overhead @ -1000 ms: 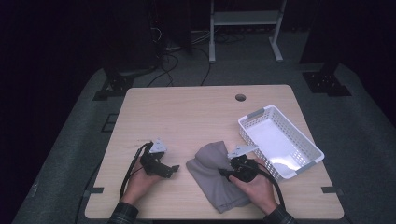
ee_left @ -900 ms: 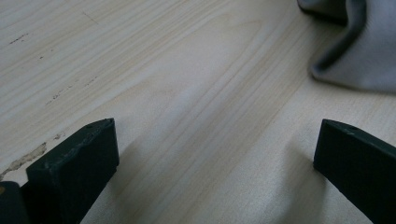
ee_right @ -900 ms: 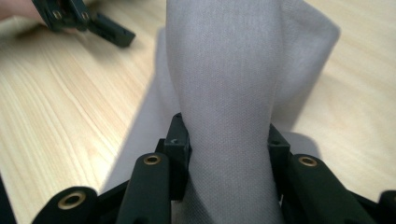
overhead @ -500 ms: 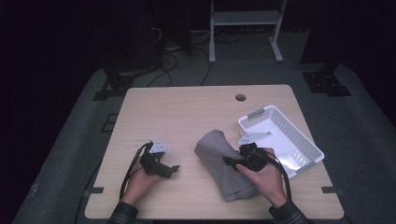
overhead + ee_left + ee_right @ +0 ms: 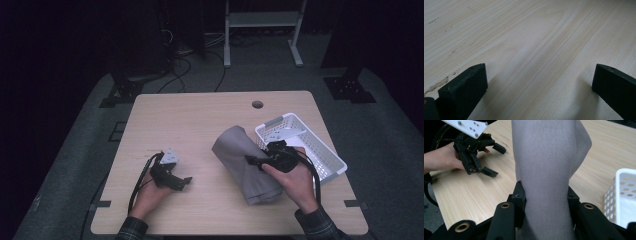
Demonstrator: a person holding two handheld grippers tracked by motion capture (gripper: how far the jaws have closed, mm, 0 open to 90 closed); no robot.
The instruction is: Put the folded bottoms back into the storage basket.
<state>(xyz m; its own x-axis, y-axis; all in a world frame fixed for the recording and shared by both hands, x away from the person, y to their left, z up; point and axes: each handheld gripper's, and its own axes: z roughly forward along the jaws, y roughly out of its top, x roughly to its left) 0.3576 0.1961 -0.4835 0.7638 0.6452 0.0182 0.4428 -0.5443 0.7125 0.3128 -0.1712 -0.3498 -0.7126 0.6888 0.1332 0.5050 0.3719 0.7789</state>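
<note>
One look down from the high view: found a pale wood desk (image 5: 200, 120) on dark grey floor, with a small round hole (image 5: 257, 104) near its far edge. Saw a grey cloth (image 5: 247, 162) next, folded into a long thick bundle and lying right of centre, slanted from the middle of the desk toward the near edge. Noted its far end touching or just beside a white basket (image 5: 320, 145) with holed walls, set at an angle by the desk's right edge. Could not tell whether cloth and basket truly met.

Found the right gripper (image 5: 255, 161) clamped across the cloth partway along its length, held in the right hand (image 5: 295, 182). Confirmed in the right gripper view: grey weave pinched between both black jaws and running up and away from them, basket wall at the right edge.

Spotted the left gripper (image 5: 182, 181) well apart from the cloth, low over the near left part of the desk, in the left hand (image 5: 150, 197). Saw its jaws spread wide with nothing between them but bare wood grain in the left gripper view, tips close to or resting on the desk. Noticed a black cable looping back from it toward the sleeve.
</note>
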